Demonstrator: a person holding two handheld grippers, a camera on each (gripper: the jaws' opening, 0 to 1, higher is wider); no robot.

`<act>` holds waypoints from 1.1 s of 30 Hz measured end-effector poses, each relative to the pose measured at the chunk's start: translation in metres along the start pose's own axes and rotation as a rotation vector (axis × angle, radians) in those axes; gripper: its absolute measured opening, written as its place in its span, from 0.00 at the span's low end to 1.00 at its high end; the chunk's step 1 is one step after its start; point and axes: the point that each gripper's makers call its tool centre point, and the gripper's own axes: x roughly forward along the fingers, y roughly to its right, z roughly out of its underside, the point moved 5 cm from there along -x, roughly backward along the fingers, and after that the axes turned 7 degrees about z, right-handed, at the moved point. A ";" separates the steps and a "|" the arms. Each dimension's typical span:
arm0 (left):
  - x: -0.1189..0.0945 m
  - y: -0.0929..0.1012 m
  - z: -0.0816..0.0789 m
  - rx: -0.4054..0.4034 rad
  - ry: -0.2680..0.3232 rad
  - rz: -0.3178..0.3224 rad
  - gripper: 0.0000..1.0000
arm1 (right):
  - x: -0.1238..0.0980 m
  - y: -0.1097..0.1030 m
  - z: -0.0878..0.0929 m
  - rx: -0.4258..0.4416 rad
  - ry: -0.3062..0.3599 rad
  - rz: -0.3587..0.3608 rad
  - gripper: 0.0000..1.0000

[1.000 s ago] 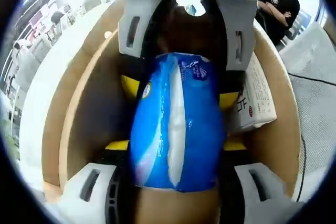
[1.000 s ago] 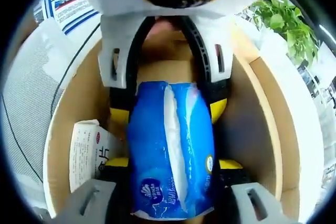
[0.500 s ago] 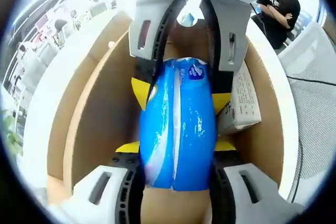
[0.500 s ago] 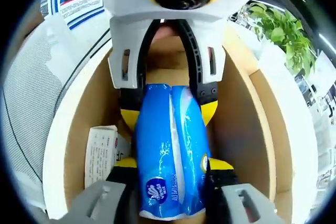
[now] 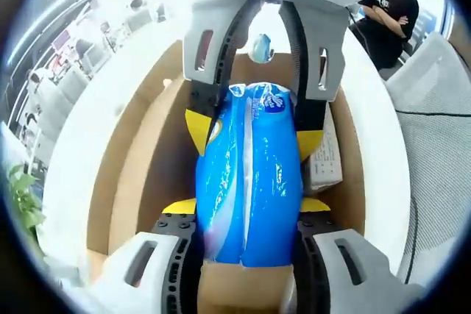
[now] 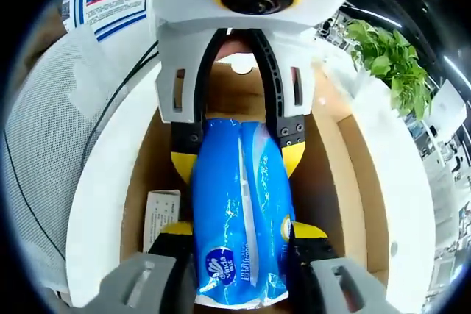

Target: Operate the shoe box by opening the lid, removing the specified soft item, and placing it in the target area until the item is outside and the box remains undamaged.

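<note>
Both claws, left [image 5: 246, 215] & right [image 6: 239, 244], clamp the blue tissue pack [image 5: 249, 174] at opposite ends above the shoe box [image 5: 140, 174]. Looks light, squashy, slippery film; grip the ends gently.

Open shoe box [image 5: 140, 174]: cardboard walls close on both long sides, top clear. Interior: blue tissue pack [image 5: 250, 174] fills the middle, pinched at each end by the left gripper [image 5: 246, 215] and right gripper [image 6: 239, 237]. White paper packet [image 6: 157, 215] lies against one wall; bare floor along the other.
</note>
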 end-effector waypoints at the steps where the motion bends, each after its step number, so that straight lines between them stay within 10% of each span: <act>1: -0.002 0.000 -0.002 0.003 0.000 -0.001 0.46 | -0.001 0.000 0.000 0.000 0.001 0.003 0.43; 33: -0.033 0.008 -0.070 0.125 -0.006 -0.015 0.46 | -0.079 0.008 0.001 0.038 0.006 0.116 0.43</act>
